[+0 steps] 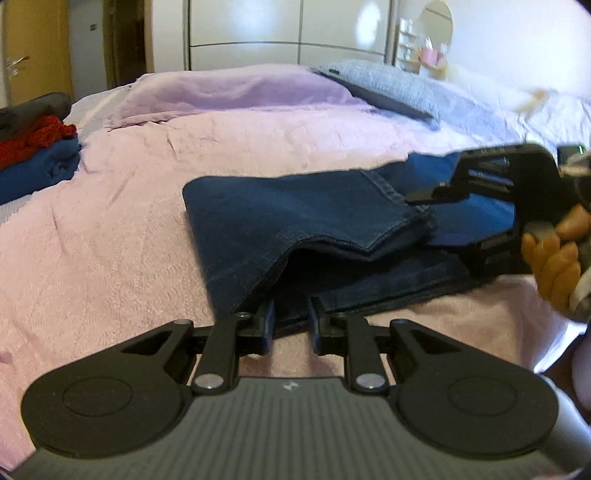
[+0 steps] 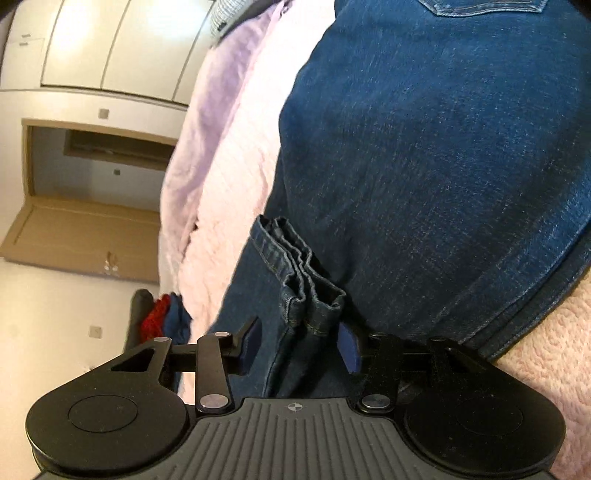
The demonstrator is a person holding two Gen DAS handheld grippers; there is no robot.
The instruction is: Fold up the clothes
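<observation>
Dark blue jeans [image 1: 303,221] lie partly folded on a pink bedspread [image 1: 110,258]. My left gripper [image 1: 291,325] sits at the near edge of the jeans, its jaws a little apart with nothing between them. My right gripper [image 1: 424,197] reaches in from the right over the jeans' hem end. In the right wrist view the right gripper [image 2: 299,347] stands open with the bunched leg hems [image 2: 306,295] between its fingers, not pinched. The rest of the jeans [image 2: 443,166] fill that view.
A stack of folded clothes, red [image 1: 33,136] over blue [image 1: 37,170], lies at the bed's left edge. A lilac sheet [image 1: 229,92] and a grey pillow [image 1: 388,88] lie at the far end. White wardrobe doors [image 1: 280,33] stand behind.
</observation>
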